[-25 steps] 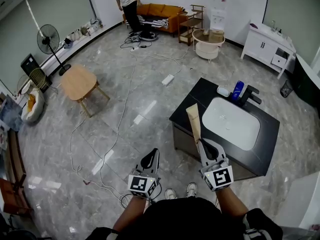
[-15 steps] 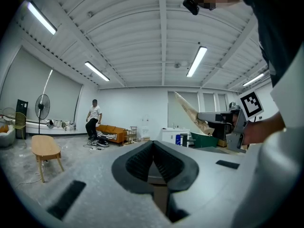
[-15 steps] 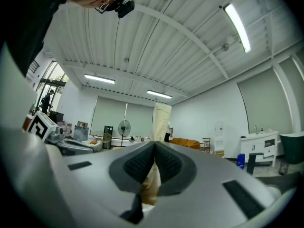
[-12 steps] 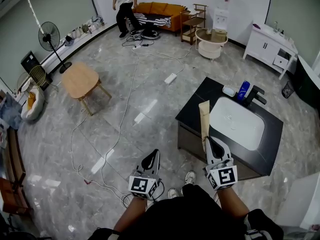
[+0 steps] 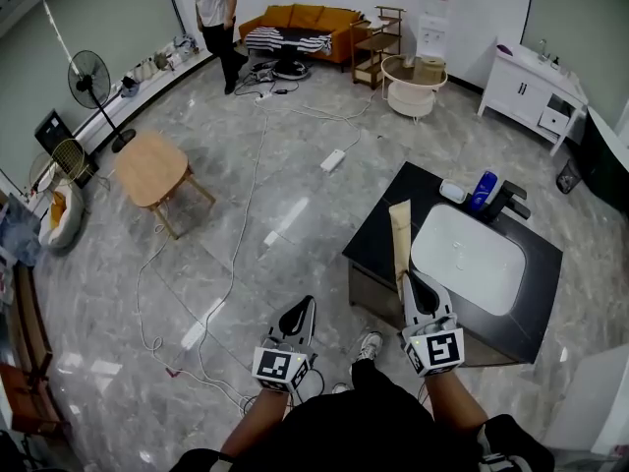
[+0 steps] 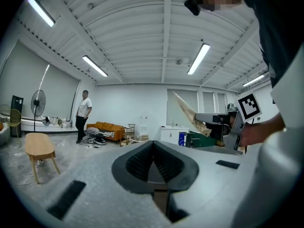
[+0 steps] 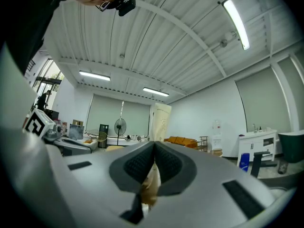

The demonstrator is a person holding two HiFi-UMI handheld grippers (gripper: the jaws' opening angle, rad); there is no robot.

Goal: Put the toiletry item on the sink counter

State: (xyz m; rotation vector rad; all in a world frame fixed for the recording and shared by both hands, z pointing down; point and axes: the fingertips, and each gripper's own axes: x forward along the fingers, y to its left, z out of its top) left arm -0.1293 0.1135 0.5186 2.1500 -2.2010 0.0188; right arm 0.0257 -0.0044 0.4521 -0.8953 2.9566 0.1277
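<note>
The toiletry item is a cream tube [image 5: 400, 236], and my right gripper [image 5: 412, 279] is shut on its lower end. It stands nearly upright over the left part of the black sink counter [image 5: 374, 236], beside the white basin [image 5: 468, 258]. In the right gripper view the tube [image 7: 160, 121] rises from between the shut jaws of the right gripper [image 7: 154, 152]. My left gripper [image 5: 300, 309] is shut and empty, low over the floor left of the counter. In the left gripper view the left gripper [image 6: 153, 148] holds nothing, and the tube [image 6: 187, 111] shows at the right.
A blue bottle [image 5: 483, 189], a white soap item [image 5: 453, 192] and a black faucet [image 5: 512, 203] sit at the counter's back. Cables [image 5: 251, 195] trail over the grey floor. A wooden stool [image 5: 149, 171], a fan [image 5: 89, 85] and a standing person [image 5: 216, 18] are far left.
My right gripper with the tube has shifted a little to the right, toward the basin. The person at the back has walked to the left. My left gripper stays in place.
</note>
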